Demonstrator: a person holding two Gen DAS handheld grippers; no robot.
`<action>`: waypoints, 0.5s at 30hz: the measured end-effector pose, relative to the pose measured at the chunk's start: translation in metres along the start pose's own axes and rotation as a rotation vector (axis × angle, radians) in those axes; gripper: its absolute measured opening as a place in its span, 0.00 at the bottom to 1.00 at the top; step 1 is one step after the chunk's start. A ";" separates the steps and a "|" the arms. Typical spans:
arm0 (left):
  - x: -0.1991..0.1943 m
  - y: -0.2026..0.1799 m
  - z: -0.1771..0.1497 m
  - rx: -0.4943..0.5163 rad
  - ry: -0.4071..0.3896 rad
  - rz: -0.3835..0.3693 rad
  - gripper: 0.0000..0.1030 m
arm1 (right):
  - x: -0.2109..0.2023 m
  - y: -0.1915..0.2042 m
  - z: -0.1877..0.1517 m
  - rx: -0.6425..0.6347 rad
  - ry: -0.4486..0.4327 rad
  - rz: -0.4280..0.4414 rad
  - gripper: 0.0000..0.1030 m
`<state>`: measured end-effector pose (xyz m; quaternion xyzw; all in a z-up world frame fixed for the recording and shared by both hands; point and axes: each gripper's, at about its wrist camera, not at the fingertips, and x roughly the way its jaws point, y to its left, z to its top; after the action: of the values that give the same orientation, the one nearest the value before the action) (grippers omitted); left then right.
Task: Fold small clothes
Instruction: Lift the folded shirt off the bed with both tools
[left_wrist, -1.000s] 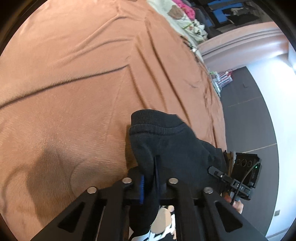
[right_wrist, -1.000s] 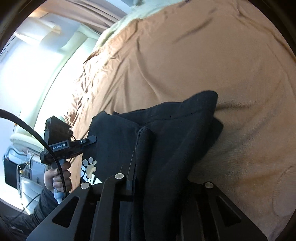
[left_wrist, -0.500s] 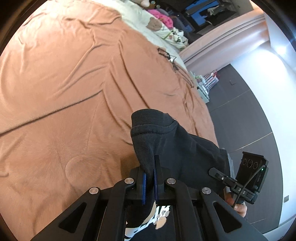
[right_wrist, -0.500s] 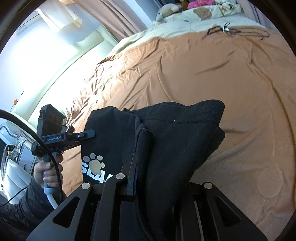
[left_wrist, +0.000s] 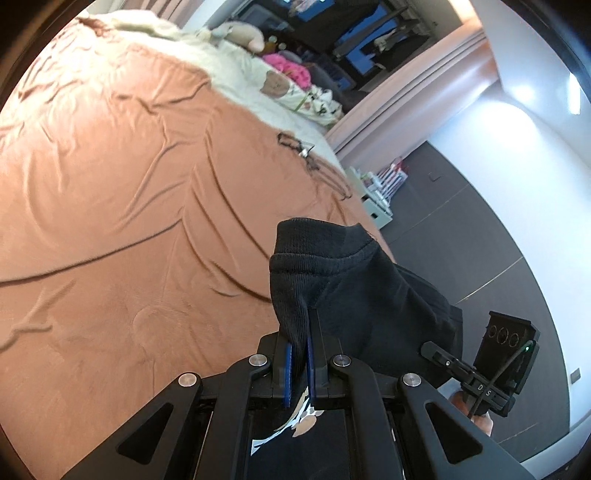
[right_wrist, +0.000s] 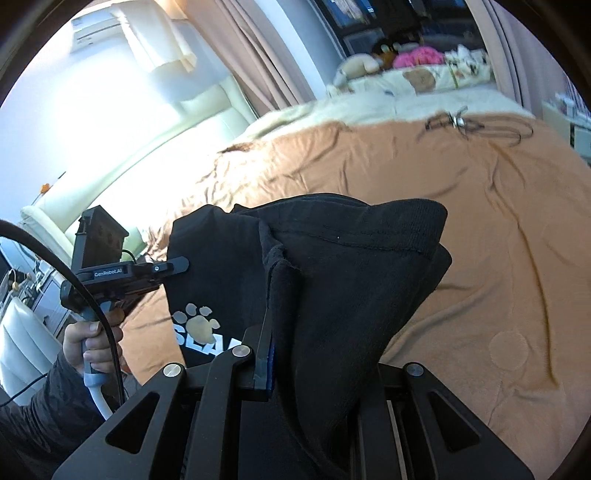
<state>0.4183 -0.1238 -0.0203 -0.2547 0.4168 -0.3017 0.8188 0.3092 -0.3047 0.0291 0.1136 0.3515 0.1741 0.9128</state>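
Observation:
A small black garment (left_wrist: 354, 291) with a white paw print and lettering (right_wrist: 199, 325) hangs lifted above the bed, held by both grippers. My left gripper (left_wrist: 299, 365) is shut on its ribbed hem, which stands up between the blue pads. My right gripper (right_wrist: 280, 354) is shut on the other end of the garment (right_wrist: 351, 273), whose cloth drapes over and hides the right finger. The left gripper's body also shows in the right wrist view (right_wrist: 110, 273), and the right gripper's body shows in the left wrist view (left_wrist: 491, 369).
The bed is covered by a wrinkled orange-brown blanket (left_wrist: 110, 192). A cream sheet with soft toys and pink cloth (left_wrist: 288, 70) lies at its far end. A dark strap with a metal clip (right_wrist: 465, 122) lies on the blanket. Grey floor (left_wrist: 461, 206) is to the right of the bed.
Both grippers have risen and tilted up with the garment, so more of the room and the far end of the bed shows. Both holds are unchanged.

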 end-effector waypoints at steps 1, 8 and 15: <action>-0.004 -0.002 -0.001 0.003 -0.006 -0.004 0.06 | -0.008 0.006 -0.003 -0.007 -0.013 -0.004 0.11; -0.048 -0.025 -0.014 0.039 -0.066 -0.031 0.06 | -0.061 0.044 -0.033 -0.060 -0.077 -0.019 0.11; -0.090 -0.040 -0.029 0.071 -0.125 -0.037 0.05 | -0.093 0.078 -0.058 -0.117 -0.126 -0.022 0.11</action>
<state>0.3401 -0.0924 0.0392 -0.2512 0.3493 -0.3149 0.8460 0.1867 -0.2656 0.0687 0.0671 0.2840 0.1768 0.9400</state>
